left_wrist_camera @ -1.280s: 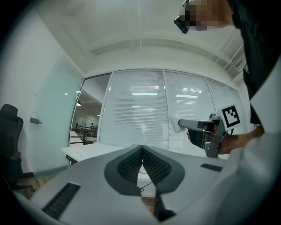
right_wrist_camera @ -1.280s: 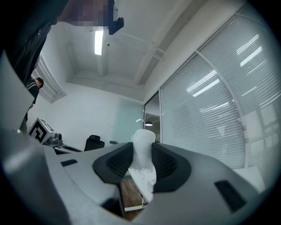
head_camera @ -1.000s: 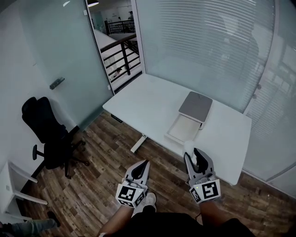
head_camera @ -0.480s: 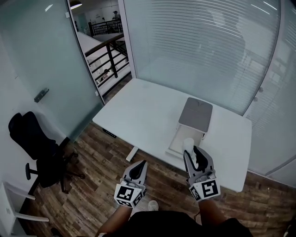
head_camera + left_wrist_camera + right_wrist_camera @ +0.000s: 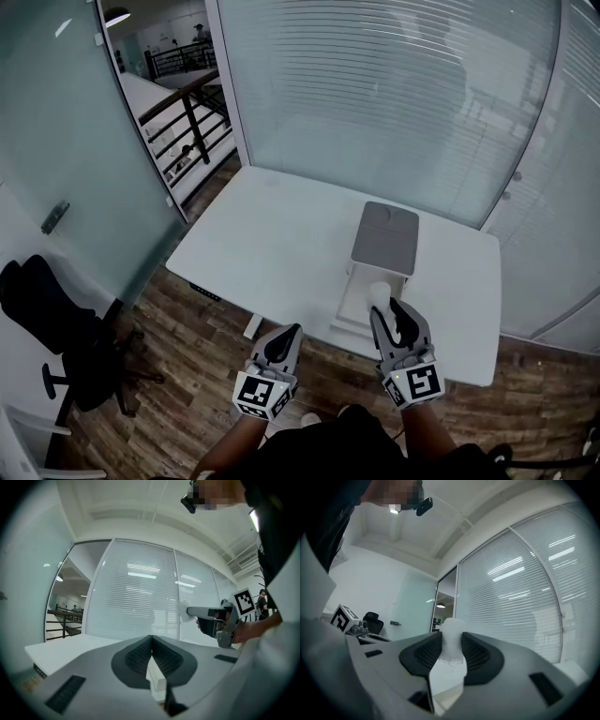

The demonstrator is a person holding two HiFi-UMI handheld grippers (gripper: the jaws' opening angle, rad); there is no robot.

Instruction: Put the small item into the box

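Note:
My right gripper (image 5: 387,305) is shut on a small white item (image 5: 380,293), held in the air over the near edge of the white table (image 5: 272,248). In the right gripper view the white item (image 5: 452,641) sits clamped between the dark pads (image 5: 476,653). The box (image 5: 361,298) lies open on the table just beyond it, its grey lid (image 5: 385,237) resting at the far end. My left gripper (image 5: 289,334) is shut and empty, held short of the table. In the left gripper view its jaws meet at the tip (image 5: 151,637), and the right gripper (image 5: 187,612) with the white item shows to the right.
A black office chair (image 5: 47,323) stands on the wood floor at the left. Glass walls with blinds (image 5: 375,84) run behind the table, and a glass door (image 5: 75,141) is at the left. The table's right part (image 5: 459,281) is bare.
The view has come nearer to the table; the table and box now lie closer beneath both grippers. The right gripper's item now overlaps the open box. Both jaws stand as before.

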